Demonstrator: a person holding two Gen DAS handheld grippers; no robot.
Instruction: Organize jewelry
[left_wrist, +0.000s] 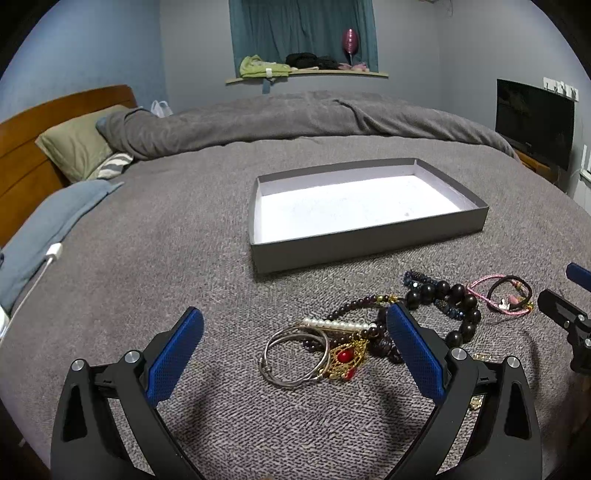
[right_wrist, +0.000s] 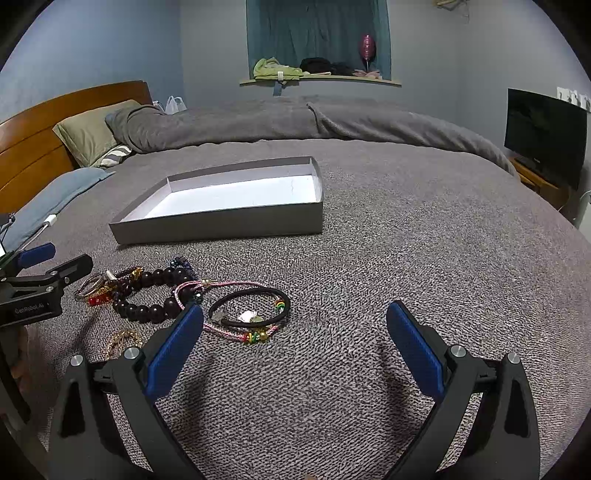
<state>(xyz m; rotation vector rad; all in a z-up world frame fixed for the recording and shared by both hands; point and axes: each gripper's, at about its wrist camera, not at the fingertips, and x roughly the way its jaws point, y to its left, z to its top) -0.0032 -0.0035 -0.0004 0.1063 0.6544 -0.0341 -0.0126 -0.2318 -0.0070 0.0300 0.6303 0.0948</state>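
Grey knit blanket (left_wrist: 166, 229) covers the bed in both views. Shallow grey box (left_wrist: 369, 242) with a white floor sits on it, centre of the left wrist frame, upper left of centre in the right wrist frame (right_wrist: 221, 225); nothing visible inside.

Left wrist view only: two thin silver bangles (left_wrist: 293, 356) overlapping, lower centre; a pearl bar (left_wrist: 340, 325) just above them; a gold filigree piece with a red stone (left_wrist: 347, 358) touching the bangles' right side. In the right wrist view these are a small blurred cluster at the left edge.

Right wrist view only, clearly: black cord bracelet (right_wrist: 251, 306) lying on a pink braided bracelet (right_wrist: 221, 328), both with small coloured beads, lower left of centre; a gold chain piece (right_wrist: 122, 341) partly behind the claw's left finger.

Both views: one large dark wooden bead bracelet (left_wrist: 454, 306) (right_wrist: 151, 295), one smaller dark bead strand (left_wrist: 354, 306), one blue beaded band (left_wrist: 415, 277). All jewelry lies on the blanket in front of the box, none in it.

Left gripper (left_wrist: 295, 354): jaws spread wide, holding nothing, low over the bangles and the gold piece. Right gripper (right_wrist: 295, 350): jaws spread wide, empty, bare blanket between them; left finger tip beside the pink bracelet.

Counts: boxes 1, bangles 2, grippers 2.
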